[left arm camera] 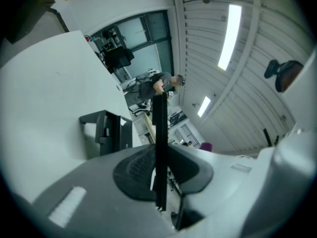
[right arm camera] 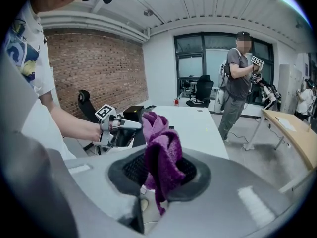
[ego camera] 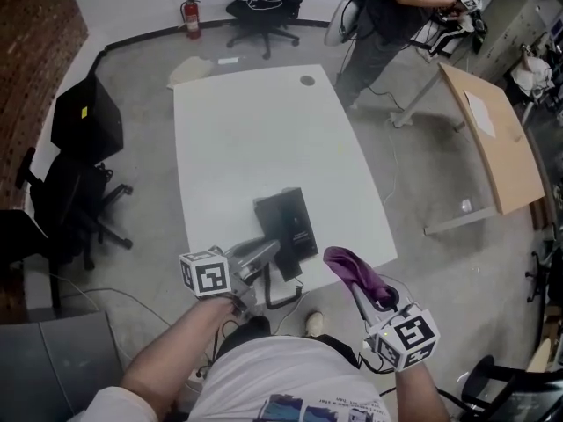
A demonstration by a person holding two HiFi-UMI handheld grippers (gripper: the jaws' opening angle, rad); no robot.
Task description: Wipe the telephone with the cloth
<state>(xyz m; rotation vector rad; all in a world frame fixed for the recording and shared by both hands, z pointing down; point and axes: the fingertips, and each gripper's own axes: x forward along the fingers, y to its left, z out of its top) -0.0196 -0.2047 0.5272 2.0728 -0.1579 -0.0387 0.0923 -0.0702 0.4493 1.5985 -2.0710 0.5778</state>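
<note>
A black telephone base (ego camera: pixel 286 218) sits near the front edge of the white table (ego camera: pixel 255 130); the left gripper view shows it to the left (left arm camera: pixel 104 133). My left gripper (ego camera: pixel 273 255) is shut on the black handset (ego camera: pixel 289 268), seen edge-on as a thin dark bar (left arm camera: pixel 160 143) between its pads and lifted off the base. A cord (ego camera: pixel 283 302) loops below it over the table edge. My right gripper (ego camera: pixel 363 294) hovers off the table's front right corner, shut on a bunched purple cloth (ego camera: pixel 354 269), which sticks up between its jaws (right arm camera: pixel 161 152).
Black office chairs (ego camera: pixel 75 196) and a black box (ego camera: pixel 84 112) stand on the left. A wooden desk (ego camera: pixel 493 139) is at the right. A person (ego camera: pixel 387 16) with grippers stands beyond the table's far right corner. A red fire extinguisher (ego camera: pixel 191 18) is by the back wall.
</note>
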